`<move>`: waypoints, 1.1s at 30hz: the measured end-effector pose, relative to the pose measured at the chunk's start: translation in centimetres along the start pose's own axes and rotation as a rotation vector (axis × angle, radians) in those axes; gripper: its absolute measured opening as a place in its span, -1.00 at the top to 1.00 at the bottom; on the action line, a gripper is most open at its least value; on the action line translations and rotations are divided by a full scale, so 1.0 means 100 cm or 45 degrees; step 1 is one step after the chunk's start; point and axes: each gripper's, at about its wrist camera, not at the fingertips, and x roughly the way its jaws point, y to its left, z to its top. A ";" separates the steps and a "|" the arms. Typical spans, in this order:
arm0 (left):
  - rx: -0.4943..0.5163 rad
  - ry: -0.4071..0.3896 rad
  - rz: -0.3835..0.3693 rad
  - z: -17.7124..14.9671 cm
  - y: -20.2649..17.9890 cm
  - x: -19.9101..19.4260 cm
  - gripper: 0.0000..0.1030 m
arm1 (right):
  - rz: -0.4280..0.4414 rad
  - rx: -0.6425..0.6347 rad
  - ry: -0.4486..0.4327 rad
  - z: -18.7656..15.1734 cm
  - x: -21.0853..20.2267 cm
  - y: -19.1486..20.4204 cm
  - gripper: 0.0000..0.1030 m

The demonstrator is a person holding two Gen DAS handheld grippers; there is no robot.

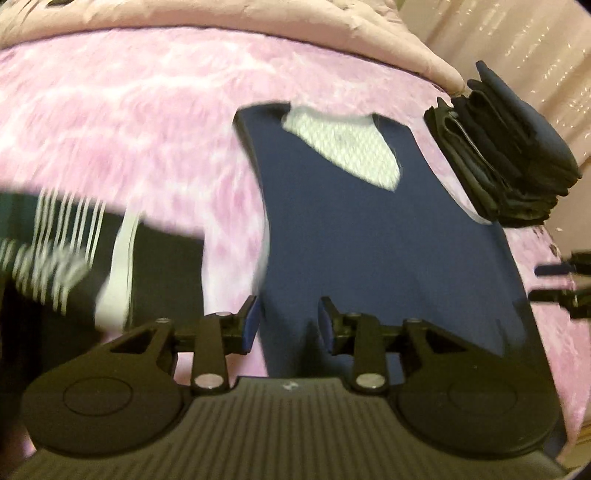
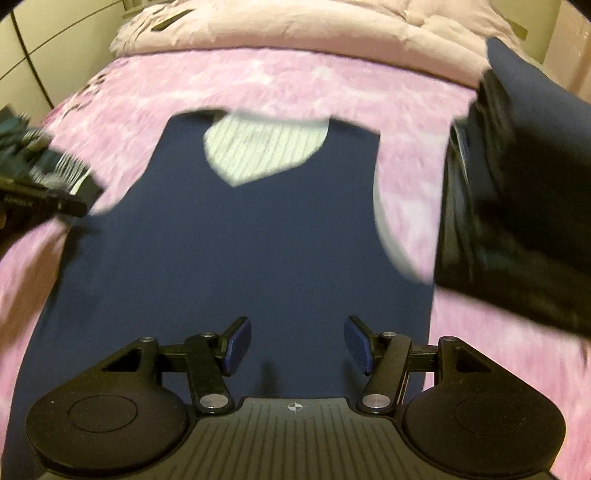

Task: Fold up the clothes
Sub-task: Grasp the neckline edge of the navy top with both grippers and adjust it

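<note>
A navy sleeveless top (image 1: 369,251) with a white mesh lining at the neck (image 1: 347,151) lies flat on the pink bedspread (image 1: 129,122), neck away from me. It also shows in the right wrist view (image 2: 240,251). My left gripper (image 1: 286,321) is open and empty over the top's lower left edge. My right gripper (image 2: 297,345) is open and empty over the top's lower middle. In the left wrist view the right gripper's fingers (image 1: 554,269) show at the far right edge. In the right wrist view the left gripper (image 2: 44,201) shows at the left edge.
A stack of folded dark clothes (image 1: 509,155) sits at the right of the bed, also large in the right wrist view (image 2: 517,184). A dark garment with white stripes (image 1: 74,258) lies at the left. A pale quilt (image 2: 314,26) is bunched at the far end.
</note>
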 end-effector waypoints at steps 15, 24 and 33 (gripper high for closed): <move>0.294 -0.064 0.177 0.143 -0.002 0.105 0.44 | -0.082 0.011 -0.071 0.135 0.149 -0.079 -0.15; 0.002 0.032 0.020 0.149 0.021 0.121 0.89 | 0.000 0.087 -0.130 0.129 0.161 -0.091 0.83; -0.073 0.002 0.026 0.156 0.035 0.116 0.62 | -0.145 -0.049 -0.181 0.133 0.138 -0.066 0.99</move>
